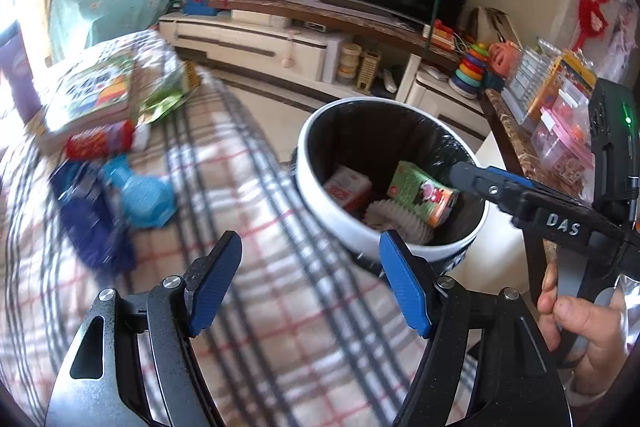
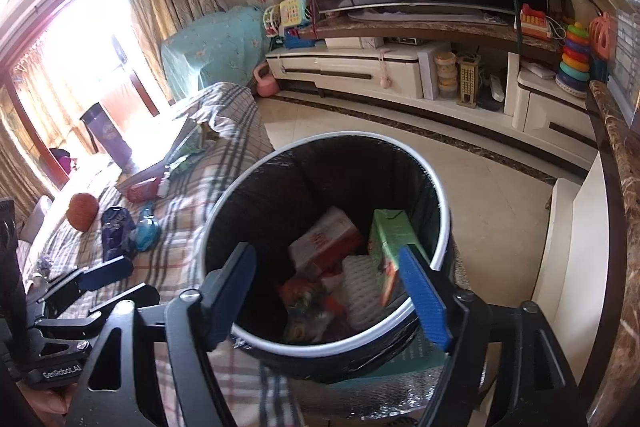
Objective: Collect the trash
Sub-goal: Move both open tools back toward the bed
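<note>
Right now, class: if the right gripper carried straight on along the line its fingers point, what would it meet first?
Most likely the open mouth of the trash bin, then the trash inside: the white ribbed piece between the cartons. The right gripper is open and empty. Depth is hard to judge.

Right gripper [image 2: 328,291] open, empty, poised over bin [image 2: 438,195]. Inside: green carton [image 2: 386,239] right, red-white carton [image 2: 324,247] beside it, white foam netting [image 2: 360,287] nearer. Left gripper [image 2: 116,283] at near left, over plaid cloth [image 2: 188,199]
</note>
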The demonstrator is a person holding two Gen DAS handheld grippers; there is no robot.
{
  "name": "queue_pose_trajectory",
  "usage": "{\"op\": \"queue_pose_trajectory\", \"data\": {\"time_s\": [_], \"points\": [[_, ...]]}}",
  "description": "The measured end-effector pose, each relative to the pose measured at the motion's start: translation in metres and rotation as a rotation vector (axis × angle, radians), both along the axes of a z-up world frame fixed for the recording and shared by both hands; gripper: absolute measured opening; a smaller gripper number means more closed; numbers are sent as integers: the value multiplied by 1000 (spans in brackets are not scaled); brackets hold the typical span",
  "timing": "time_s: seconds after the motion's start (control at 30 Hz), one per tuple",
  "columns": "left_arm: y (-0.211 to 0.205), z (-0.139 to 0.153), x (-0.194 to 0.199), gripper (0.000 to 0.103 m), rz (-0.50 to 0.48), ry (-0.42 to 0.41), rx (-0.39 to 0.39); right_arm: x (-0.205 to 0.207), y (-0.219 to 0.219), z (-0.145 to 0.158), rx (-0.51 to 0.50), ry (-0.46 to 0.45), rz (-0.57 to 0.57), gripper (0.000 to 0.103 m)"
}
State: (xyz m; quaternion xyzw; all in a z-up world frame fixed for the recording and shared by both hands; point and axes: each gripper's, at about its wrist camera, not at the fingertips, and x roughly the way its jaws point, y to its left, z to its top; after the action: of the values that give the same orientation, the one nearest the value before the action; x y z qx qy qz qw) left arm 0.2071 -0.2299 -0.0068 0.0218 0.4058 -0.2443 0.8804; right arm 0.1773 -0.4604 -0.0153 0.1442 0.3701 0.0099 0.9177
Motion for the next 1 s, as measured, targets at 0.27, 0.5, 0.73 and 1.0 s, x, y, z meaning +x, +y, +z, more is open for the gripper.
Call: {"op": "queue_pose_trajectory", "data": {"time_s": [0.27,0.5,0.73,1.0], "points": [[44,-3,-17,74,72,12,-32,-19,23,3,48,-34,3,90],[76,-5,-30,74,129,8,-38,-32,47,4,96,-54,33,93],[111,-13,-30,76,214,34,-50,-40,75,-4,105,-55,60,95],[134,-20,-10,82,290,47,-53,-47,106,-10,56,-102,123,95]]}}
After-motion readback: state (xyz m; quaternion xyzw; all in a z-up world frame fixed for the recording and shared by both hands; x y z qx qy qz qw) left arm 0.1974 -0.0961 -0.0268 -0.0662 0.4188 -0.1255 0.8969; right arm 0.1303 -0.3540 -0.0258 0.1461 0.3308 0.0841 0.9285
